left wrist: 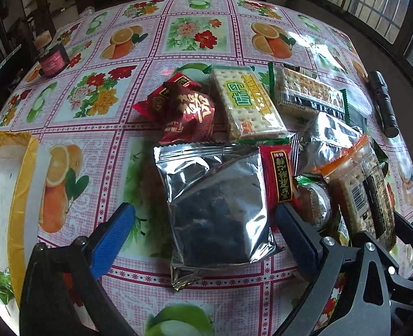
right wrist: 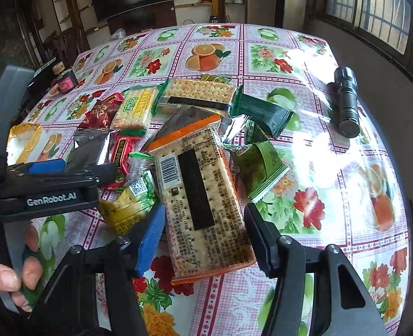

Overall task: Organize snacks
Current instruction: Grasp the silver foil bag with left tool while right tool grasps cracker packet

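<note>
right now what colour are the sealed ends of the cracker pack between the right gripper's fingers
Orange, clearest in the right wrist view on the cracker pack.

Foil pouch (left wrist: 216, 207) lies between my left gripper (left wrist: 203, 232) fingers. Box (left wrist: 7, 190) to its left, cracker pack (right wrist: 203, 204) right, torch (right wrist: 346, 103) far right, jar (left wrist: 52, 58) far back-left.

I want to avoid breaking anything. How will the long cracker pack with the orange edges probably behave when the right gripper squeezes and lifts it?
The cracker pack looks flat and fairly stiff, so it should lift without drooping. Its crackers are probably brittle, so a hard squeeze from the right gripper may crack them. The glossy film seems slippery and could slide between the open jaws.
</note>
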